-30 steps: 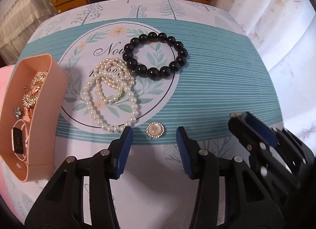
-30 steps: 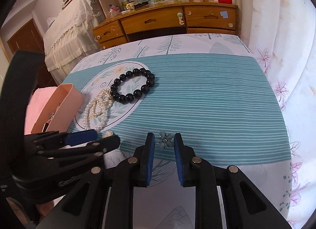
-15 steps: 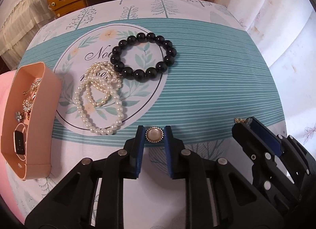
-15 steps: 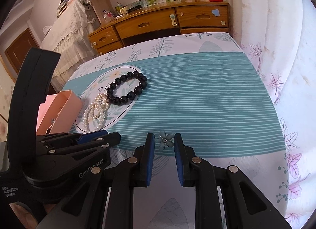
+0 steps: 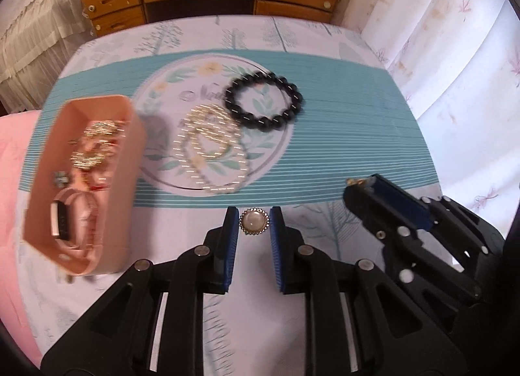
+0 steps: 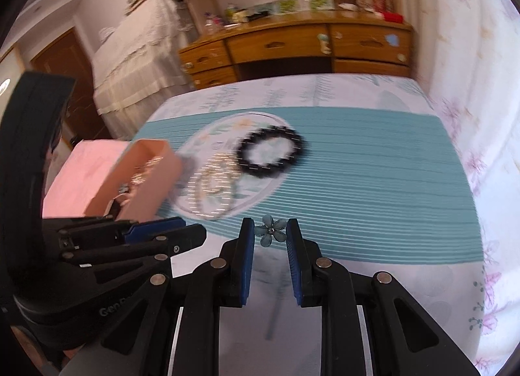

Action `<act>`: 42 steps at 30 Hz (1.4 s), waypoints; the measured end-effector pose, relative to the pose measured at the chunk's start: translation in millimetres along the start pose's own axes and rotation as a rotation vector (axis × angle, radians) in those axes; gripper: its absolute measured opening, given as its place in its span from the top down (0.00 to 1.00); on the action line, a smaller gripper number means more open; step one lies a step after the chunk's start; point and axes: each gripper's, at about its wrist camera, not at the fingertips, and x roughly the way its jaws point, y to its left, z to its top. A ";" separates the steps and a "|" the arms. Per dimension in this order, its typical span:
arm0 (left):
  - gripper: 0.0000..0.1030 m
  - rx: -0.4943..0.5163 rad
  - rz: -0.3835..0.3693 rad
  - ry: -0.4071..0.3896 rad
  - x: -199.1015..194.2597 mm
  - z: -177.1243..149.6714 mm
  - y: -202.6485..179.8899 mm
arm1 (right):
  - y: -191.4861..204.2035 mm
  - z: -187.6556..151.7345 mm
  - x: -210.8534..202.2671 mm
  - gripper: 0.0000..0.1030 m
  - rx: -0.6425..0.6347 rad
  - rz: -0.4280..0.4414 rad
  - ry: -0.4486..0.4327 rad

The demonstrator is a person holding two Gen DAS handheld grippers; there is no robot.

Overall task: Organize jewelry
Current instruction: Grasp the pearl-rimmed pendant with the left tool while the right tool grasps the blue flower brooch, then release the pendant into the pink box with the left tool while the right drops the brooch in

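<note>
1. Left gripper (image 5: 253,220): clamped on pearl brooch (image 5: 254,220), lifted above the cloth.
2. Right gripper (image 6: 269,230): clamped on blue flower pin (image 6: 269,230).
3. Pink tray (image 5: 128,161), left: carry level; release low inside.

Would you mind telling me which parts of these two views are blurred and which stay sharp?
Left wrist view: the pearl brooch is sharp; the pearl necklace and black bead bracelet streak. Right wrist view: the blue flower clip is sharp; the wooden dresser smears.
</note>
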 end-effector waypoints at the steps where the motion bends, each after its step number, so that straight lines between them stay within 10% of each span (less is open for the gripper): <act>1: 0.84 -0.005 0.005 -0.014 -8.8 -1.1 8.5 | 10.8 1.7 -1.2 0.81 -0.019 0.015 0.000; 22: 0.84 -0.216 -0.022 -0.096 -87.3 4.3 194.7 | 208.9 55.8 27.4 0.81 -0.286 0.210 0.021; 42: 0.83 -0.303 -0.045 0.016 -51.9 13.0 212.7 | 214.8 60.2 81.6 0.77 -0.274 0.206 0.118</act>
